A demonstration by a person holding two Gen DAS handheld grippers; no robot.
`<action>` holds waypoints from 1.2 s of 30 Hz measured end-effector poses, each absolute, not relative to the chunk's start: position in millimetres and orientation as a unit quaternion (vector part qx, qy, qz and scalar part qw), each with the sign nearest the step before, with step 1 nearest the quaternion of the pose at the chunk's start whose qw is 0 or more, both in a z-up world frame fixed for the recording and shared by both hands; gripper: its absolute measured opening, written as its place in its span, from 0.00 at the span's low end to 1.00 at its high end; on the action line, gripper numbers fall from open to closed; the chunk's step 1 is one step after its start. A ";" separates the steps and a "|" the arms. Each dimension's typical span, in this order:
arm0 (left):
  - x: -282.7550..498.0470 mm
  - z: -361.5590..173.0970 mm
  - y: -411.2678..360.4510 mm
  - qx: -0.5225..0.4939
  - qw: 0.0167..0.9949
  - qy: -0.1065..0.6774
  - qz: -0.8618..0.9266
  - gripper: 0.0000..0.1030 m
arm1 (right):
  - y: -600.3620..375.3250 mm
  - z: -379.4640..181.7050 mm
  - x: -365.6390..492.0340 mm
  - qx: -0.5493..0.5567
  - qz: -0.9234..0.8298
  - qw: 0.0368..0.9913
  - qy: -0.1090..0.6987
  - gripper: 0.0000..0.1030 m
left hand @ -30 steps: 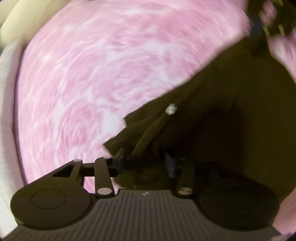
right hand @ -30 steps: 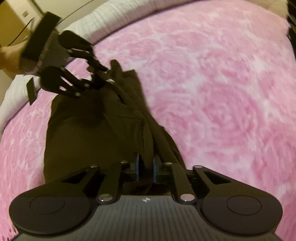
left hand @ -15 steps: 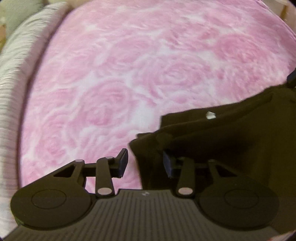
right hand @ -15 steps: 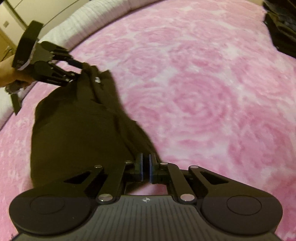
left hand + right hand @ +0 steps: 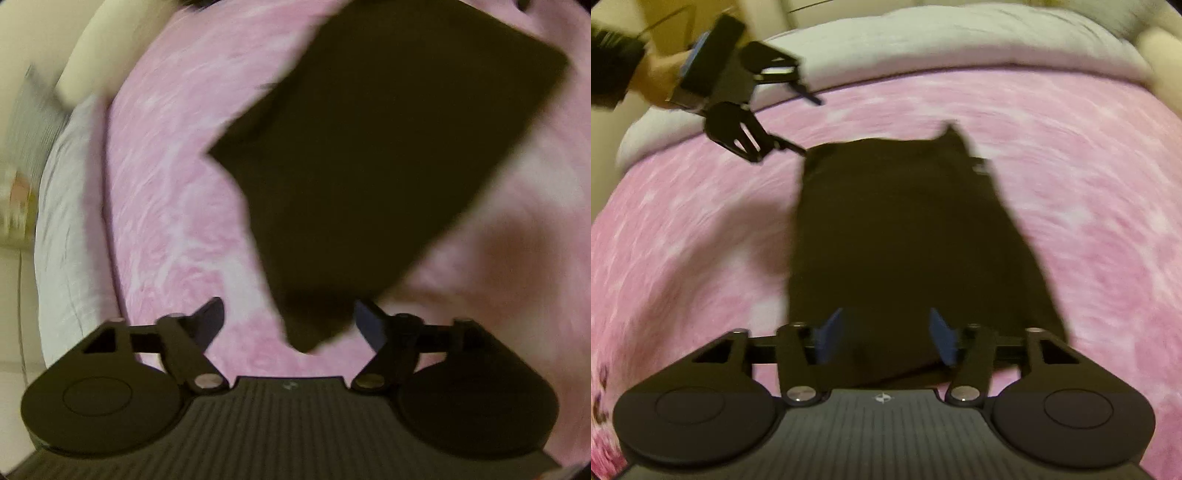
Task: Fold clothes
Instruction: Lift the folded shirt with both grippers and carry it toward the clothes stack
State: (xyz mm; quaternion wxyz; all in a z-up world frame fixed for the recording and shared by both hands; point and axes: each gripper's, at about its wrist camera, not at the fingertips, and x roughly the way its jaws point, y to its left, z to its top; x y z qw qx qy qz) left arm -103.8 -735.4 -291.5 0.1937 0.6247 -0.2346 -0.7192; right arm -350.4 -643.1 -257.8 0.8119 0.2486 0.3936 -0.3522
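Note:
A dark folded garment lies flat on the pink rose-patterned blanket. My left gripper is open, its jaws wide apart above the garment's near corner, holding nothing. In the right wrist view the same garment lies as a long dark rectangle. My right gripper is open over its near edge, with blue pads apart. The left gripper also shows in the right wrist view, open, just off the garment's far left corner.
A white quilt runs along the blanket's far edge, with a cream pillow at the right. The white quilt also borders the blanket on the left. Both views are motion-blurred.
Both grippers were shut on the dark garment and carried it; both have opened and let it go. The garment now lies flat on the blanket.

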 end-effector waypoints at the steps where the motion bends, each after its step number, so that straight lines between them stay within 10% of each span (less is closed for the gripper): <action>1: -104.2 -298.2 -733.2 0.622 0.194 -0.244 -0.719 0.76 | -632.3 -260.9 -334.8 0.226 -0.350 0.815 0.403 0.81; 17: -115.2 -374.7 -727.7 0.562 0.199 -0.392 -0.700 0.81 | -579.8 -354.6 -230.3 -0.084 -0.457 0.709 0.531 0.79; 20: -118.9 -377.6 -734.1 0.562 0.196 -0.405 -0.694 0.62 | -584.2 -356.7 -236.3 -0.087 -0.461 0.708 0.528 0.71; 25: -122.3 -382.9 -737.8 0.597 0.160 -0.385 -0.685 0.16 | -584.2 -351.0 -244.2 -0.062 -0.438 0.726 0.527 0.25; 28: -126.5 -369.0 -744.1 0.607 0.157 -0.364 -0.689 0.12 | -594.1 -336.4 -254.6 -0.026 -0.417 0.747 0.518 0.09; 36: -148.0 -282.3 -742.8 0.613 0.167 -0.315 -0.705 0.10 | -614.8 -262.7 -305.9 -0.034 -0.383 0.776 0.501 0.06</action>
